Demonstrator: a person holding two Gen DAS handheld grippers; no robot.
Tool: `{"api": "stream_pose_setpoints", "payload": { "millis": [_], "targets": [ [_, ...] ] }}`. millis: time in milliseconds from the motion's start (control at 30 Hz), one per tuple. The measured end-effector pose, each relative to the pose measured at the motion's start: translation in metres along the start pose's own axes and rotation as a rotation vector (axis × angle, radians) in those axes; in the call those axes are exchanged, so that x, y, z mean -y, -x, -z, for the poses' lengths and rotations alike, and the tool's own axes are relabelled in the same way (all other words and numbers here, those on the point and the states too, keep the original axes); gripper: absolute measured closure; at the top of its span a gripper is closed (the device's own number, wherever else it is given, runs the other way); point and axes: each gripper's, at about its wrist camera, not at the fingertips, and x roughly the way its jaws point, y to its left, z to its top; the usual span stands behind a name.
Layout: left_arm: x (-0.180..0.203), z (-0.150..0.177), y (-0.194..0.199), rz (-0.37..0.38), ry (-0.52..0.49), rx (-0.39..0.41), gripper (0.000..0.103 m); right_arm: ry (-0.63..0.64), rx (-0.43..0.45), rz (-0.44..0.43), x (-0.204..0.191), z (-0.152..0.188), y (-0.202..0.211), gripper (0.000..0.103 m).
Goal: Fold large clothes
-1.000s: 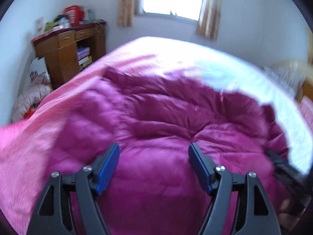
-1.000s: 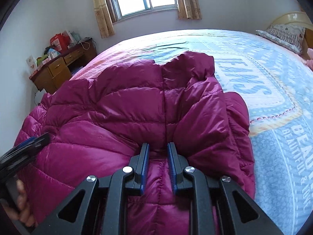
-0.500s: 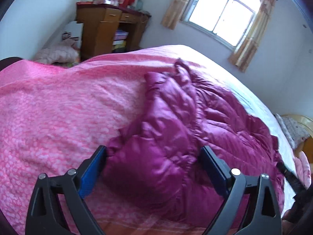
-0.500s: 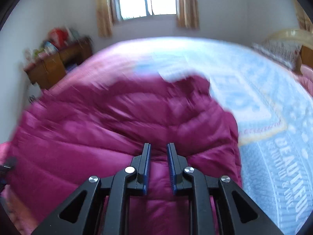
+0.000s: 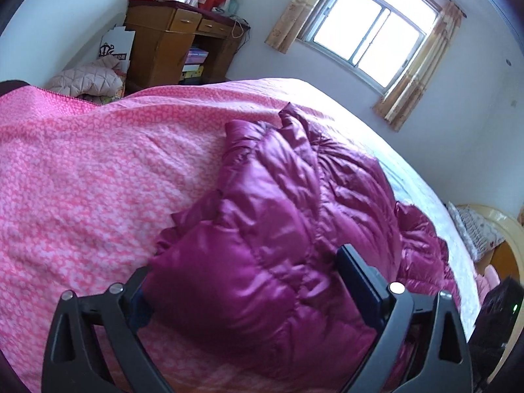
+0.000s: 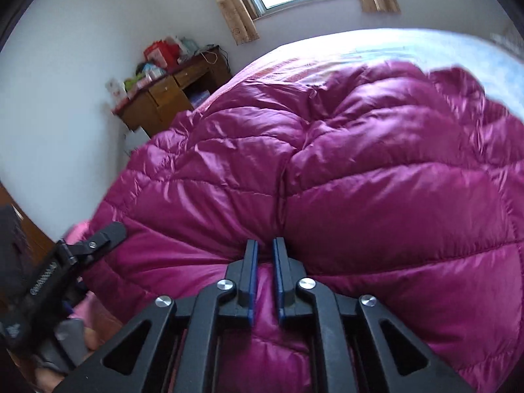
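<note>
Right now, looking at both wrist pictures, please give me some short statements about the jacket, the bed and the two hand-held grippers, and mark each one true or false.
1. The puffy purple jacket lies on the bed. True.
2. The left hand-held gripper is shut tight with nothing between its fingers. False: its jaws stand wide, with a bulge of the jacket between them.
3. The right hand-held gripper is shut on a fold of the jacket. True.
4. The wooden desk has a bare top. False: boxes and other small things crowd it.
5. The window is covered by closed curtains. False: the curtains hang at its sides.
</note>
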Motion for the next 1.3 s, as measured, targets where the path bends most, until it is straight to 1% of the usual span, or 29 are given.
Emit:
{"api": "stream_pose_setpoints", "payload": {
  "millis": [33, 67, 100, 167, 233, 267, 367, 433, 500, 567, 633, 667, 733, 800, 867, 933, 1033, 1100, 1133, 1200, 1300],
  "targets": [
    [0.002, -0.001, -0.001, 0.007, 0.008, 0.005, 0.01, -0.006, 0.0, -0.006, 0.002, 0.0, 0.0, 0.098],
    [0.004, -0.001, -0.002, 0.017, 0.012, 0.008, 0.025, -0.01, 0.001, -0.012, 0.003, 0.0, 0.0, 0.098],
    [0.006, -0.002, -0.002, 0.037, 0.012, 0.01, 0.034, -0.011, 0.002, -0.013, 0.004, 0.001, 0.0, 0.098],
    [0.013, -0.005, 0.001, 0.053, -0.015, 0.021, 0.062, -0.013, 0.003, -0.016, 0.005, 0.003, 0.0, 0.098],
    [0.029, -0.01, 0.009, 0.066, -0.09, 0.053, 0.077, -0.023, 0.005, -0.027, 0.004, 0.005, 0.0, 0.098],
    [0.034, -0.011, 0.013, 0.073, -0.115, 0.065, 0.08, -0.033, 0.006, -0.036, 0.003, 0.006, -0.001, 0.099],
    [0.06, -0.02, 0.029, 0.111, -0.193, 0.118, 0.083, -0.064, 0.007, -0.066, 0.004, 0.006, -0.001, 0.099],
    [0.078, -0.022, 0.037, 0.12, -0.252, 0.14, 0.083, -0.089, 0.001, -0.091, 0.008, 0.006, -0.001, 0.099],
    [0.1, -0.02, 0.046, 0.137, -0.33, 0.166, 0.083, -0.118, -0.019, -0.126, 0.015, 0.005, -0.003, 0.099],
    [0.123, -0.014, 0.055, 0.147, -0.423, 0.196, 0.084, -0.161, -0.06, -0.175, 0.023, 0.001, -0.001, 0.099],
    [0.151, -0.001, 0.066, 0.162, -0.551, 0.235, 0.084, -0.244, -0.081, -0.238, 0.039, -0.002, 0.009, 0.099],
    [0.161, 0.005, 0.069, 0.178, -0.598, 0.243, 0.084, -0.29, -0.051, -0.271, 0.05, -0.003, 0.021, 0.099],
    [0.179, 0.017, 0.073, 0.206, -0.679, 0.246, 0.084, -0.33, 0.016, -0.275, 0.071, -0.003, 0.047, 0.098],
    [0.199, 0.033, 0.073, 0.231, -0.771, 0.238, 0.084, -0.356, 0.086, -0.23, 0.097, -0.001, 0.079, 0.096],
    [0.218, 0.054, 0.067, 0.251, -0.856, 0.209, 0.084, -0.402, 0.143, -0.189, 0.131, 0.005, 0.11, 0.096],
    [0.232, 0.074, 0.059, 0.26, -0.923, 0.171, 0.085, -0.456, 0.178, -0.146, 0.164, 0.015, 0.133, 0.096],
    [0.25, 0.108, 0.048, 0.266, -1.022, 0.111, 0.085, -0.509, 0.208, -0.106, 0.199, 0.033, 0.153, 0.096],
    [0.256, 0.127, 0.041, 0.266, -1.075, 0.075, 0.085, -0.55, 0.225, -0.089, 0.221, 0.046, 0.165, 0.096],
    [0.257, 0.133, 0.039, 0.263, -1.09, 0.062, 0.085, -0.561, 0.229, -0.088, 0.225, 0.05, 0.167, 0.096],
    [0.259, 0.142, 0.032, 0.251, -1.109, 0.032, 0.085, -0.582, 0.231, -0.084, 0.237, 0.058, 0.17, 0.096],
    [0.258, 0.148, 0.027, 0.234, -1.126, 0.023, 0.085, -0.611, 0.234, -0.098, 0.251, 0.063, 0.175, 0.095]
  ]
}}
